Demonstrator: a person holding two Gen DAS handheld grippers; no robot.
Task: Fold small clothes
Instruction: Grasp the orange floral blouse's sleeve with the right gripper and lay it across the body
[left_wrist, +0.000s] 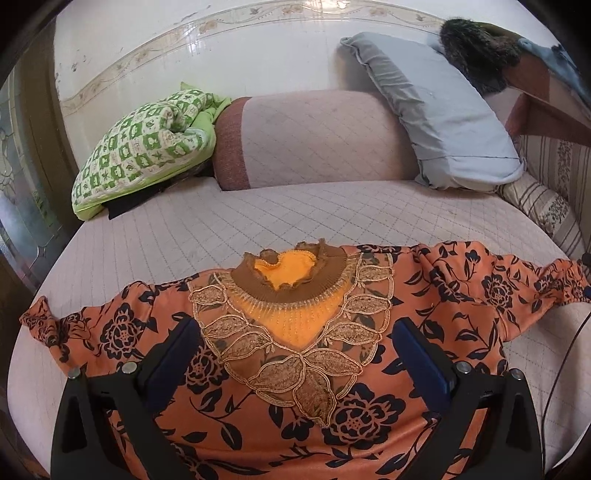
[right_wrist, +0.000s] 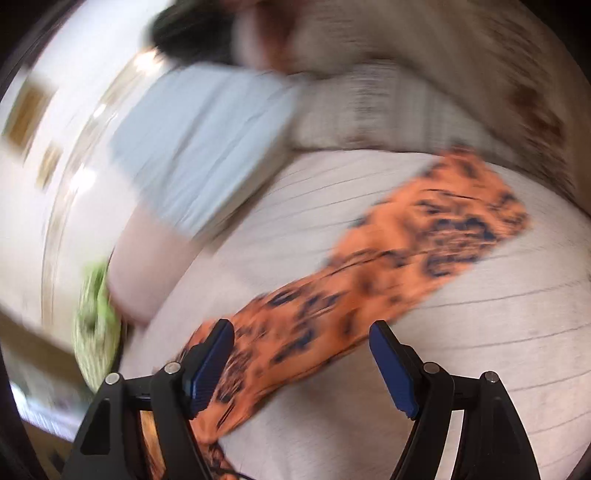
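Pillow, bolster, quilt behind blouse

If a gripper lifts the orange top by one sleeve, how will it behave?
The top would probably drape limply: its right sleeve lies wrinkled and flat on the bed. The embroidered collar looks thicker, so it may sag there. Likely light.
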